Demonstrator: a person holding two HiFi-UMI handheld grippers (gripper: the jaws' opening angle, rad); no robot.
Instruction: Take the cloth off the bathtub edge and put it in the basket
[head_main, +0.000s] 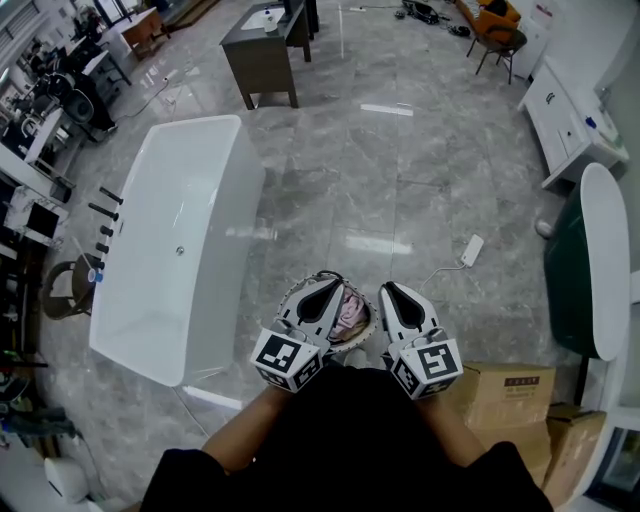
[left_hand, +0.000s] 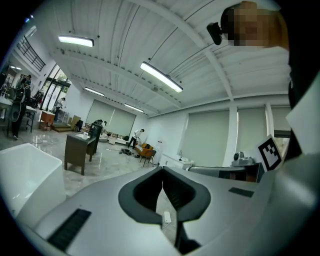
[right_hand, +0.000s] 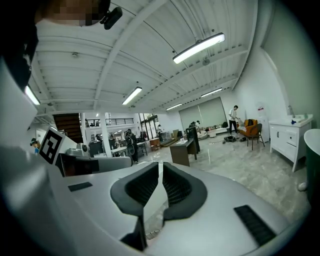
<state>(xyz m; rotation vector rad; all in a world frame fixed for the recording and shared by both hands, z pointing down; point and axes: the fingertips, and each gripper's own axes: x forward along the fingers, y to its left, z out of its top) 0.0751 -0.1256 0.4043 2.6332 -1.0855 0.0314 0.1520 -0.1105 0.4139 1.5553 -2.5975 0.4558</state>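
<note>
Head view: cloth (head_main: 350, 313) looks already in the basket (head_main: 287, 299) right under the left gripper (head_main: 325, 285) and right gripper (head_main: 392, 291), bathtub (head_main: 180, 240) edge bare, so prob done; left gripper view: jaws shut, nothing btwn; right gripper view: same, empty, so next is just pulling away imo.

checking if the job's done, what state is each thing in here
cloth: bunched up inside the basket
basket: on the floor, holding the cloth
bathtub: empty, no cloth on its edge
left gripper: jaws shut, nothing between them
right gripper: jaws shut, nothing between them
</note>
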